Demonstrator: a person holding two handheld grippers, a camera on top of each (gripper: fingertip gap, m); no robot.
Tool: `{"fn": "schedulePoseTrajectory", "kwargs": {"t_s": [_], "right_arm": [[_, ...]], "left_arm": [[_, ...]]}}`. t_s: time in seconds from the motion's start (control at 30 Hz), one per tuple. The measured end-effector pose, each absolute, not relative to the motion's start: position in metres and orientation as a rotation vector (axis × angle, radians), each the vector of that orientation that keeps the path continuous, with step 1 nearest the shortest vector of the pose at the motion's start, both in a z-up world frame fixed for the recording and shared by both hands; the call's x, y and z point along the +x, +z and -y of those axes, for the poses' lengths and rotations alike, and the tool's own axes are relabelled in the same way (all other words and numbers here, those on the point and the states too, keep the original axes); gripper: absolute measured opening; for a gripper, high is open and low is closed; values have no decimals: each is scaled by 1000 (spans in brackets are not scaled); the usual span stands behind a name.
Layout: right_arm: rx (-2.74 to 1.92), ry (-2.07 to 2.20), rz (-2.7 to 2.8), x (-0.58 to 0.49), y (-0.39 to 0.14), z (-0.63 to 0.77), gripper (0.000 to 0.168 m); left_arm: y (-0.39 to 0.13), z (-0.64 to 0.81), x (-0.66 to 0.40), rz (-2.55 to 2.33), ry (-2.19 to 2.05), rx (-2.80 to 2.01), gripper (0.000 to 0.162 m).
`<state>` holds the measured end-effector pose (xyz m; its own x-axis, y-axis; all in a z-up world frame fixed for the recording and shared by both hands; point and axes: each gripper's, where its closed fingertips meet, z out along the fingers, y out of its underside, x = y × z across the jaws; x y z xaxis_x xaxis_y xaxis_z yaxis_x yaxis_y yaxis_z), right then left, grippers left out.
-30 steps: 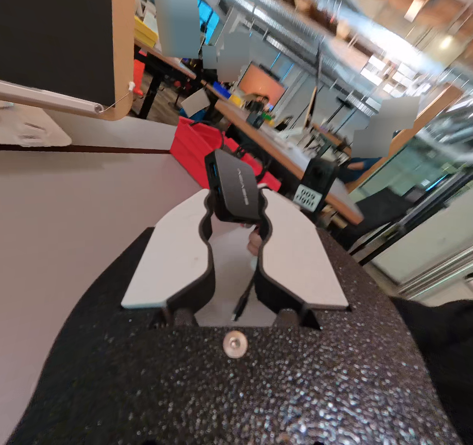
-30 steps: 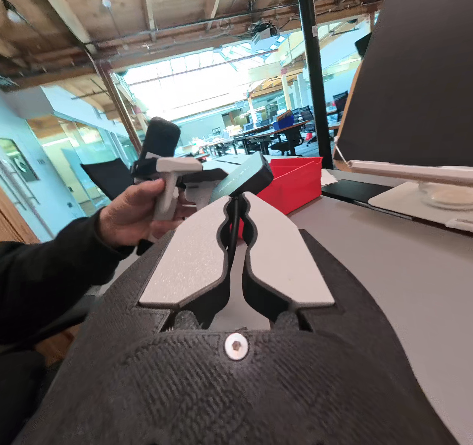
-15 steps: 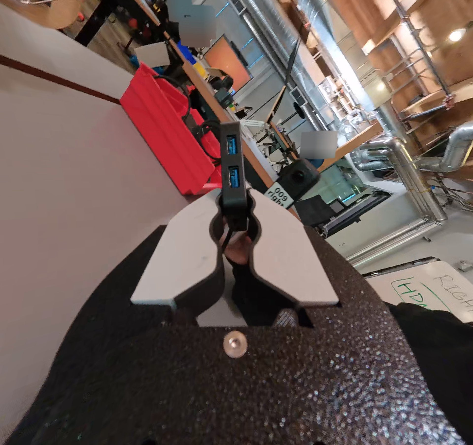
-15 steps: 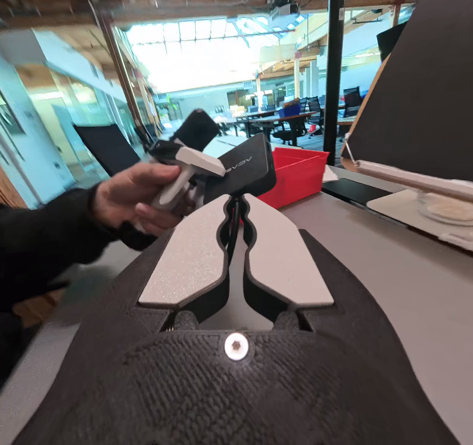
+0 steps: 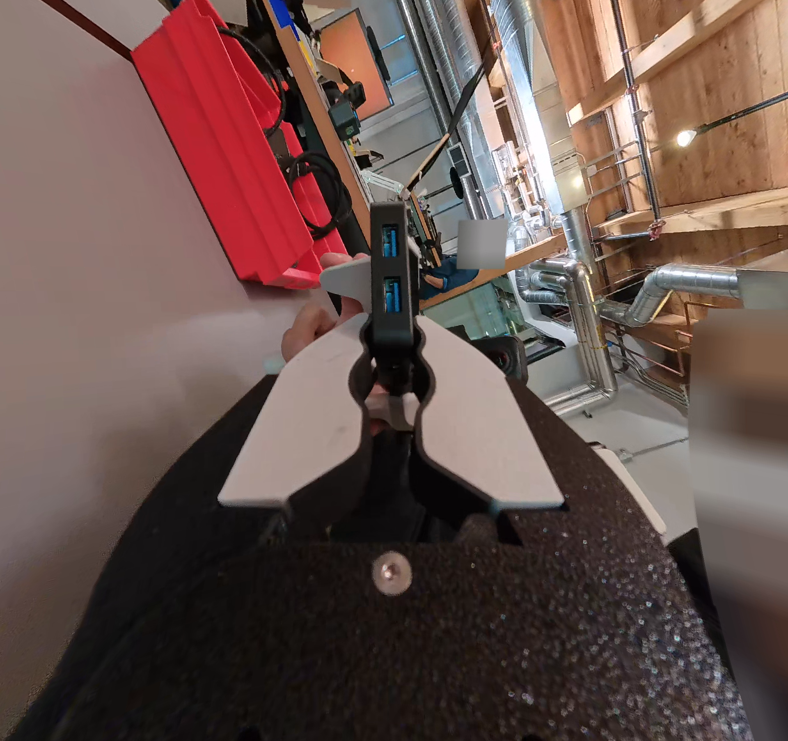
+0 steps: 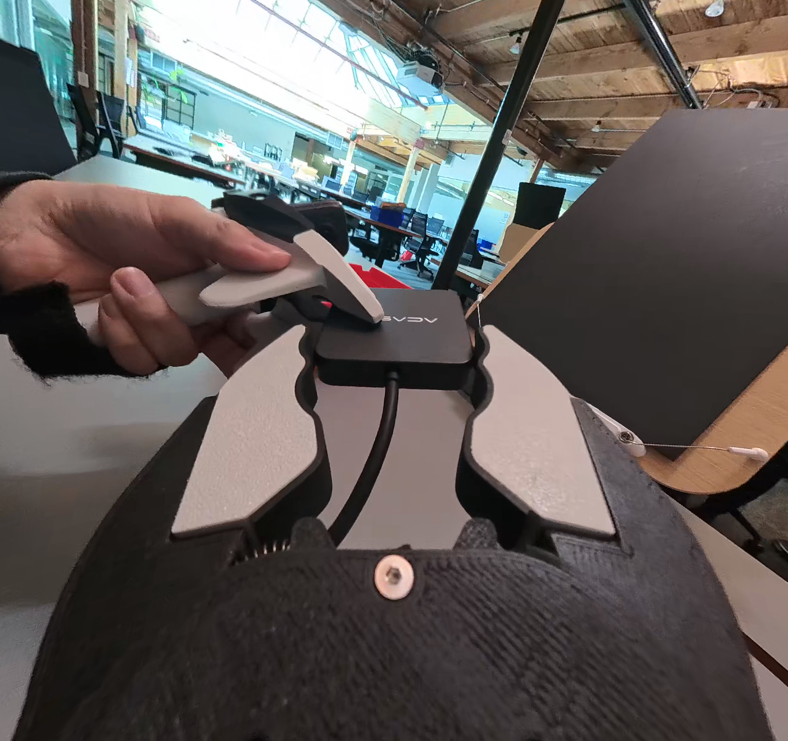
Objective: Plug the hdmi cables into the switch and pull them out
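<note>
Black switch (image 5: 391,278) between left claw (image 5: 391,328) tips

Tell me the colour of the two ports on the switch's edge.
Blue. The two ports on the black switch show best in the left wrist view.

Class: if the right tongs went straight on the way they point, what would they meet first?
The black switch, between the tips of the right tongs, held by the left tongs; whether they touch is unclear.
</note>
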<state>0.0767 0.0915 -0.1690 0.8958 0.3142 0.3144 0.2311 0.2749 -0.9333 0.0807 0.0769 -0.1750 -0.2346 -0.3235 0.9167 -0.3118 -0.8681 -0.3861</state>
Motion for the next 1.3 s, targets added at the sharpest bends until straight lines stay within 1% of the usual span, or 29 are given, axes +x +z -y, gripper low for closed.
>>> {"fn": "schedulePoseTrajectory", "kwargs": {"t_s": [0.2,0.27,0.33,0.4,0.57,0.7,0.83,0.93,1.1,1.23,1.3], "right_arm": [[-1394,92,461,78,-169,-92,72],[-1407,166,432,78,-170,-92,72],[-1404,235,363,85,-169,-93,72],[-1395,310,277,97,-166,-92,72],[-1415,444,153,118,-170,-94,72],[-1470,465,132,121,-180,-98,72],[-1507,458,127,124,-191,-102,72],[-1508,526,105,122,-194,-103,72],[-1507,517,119,123,-197,-104,72],[-1510,491,115,123,-198,-105,72],[-1517,483,120,123,-200,-105,72]], "left_arm": [[-170,-75,81,-781,-2370,-1922,15],[-165,-78,80,-791,-2375,-1872,27],[-162,-86,77,-781,-2316,-1849,33],[-164,-99,72,-794,-2180,-1824,37],[-164,-124,47,-862,-1877,-1731,32],[-173,-143,20,-1010,-1463,-1656,30],[-178,-171,-19,-1071,-1089,-1616,33],[-187,-198,-53,-1102,-867,-1688,38],[-201,-240,-104,-1058,-704,-1825,42],[-210,-279,-143,-1032,-549,-1920,42],[-217,-300,-162,-1078,-455,-1986,39]]}}
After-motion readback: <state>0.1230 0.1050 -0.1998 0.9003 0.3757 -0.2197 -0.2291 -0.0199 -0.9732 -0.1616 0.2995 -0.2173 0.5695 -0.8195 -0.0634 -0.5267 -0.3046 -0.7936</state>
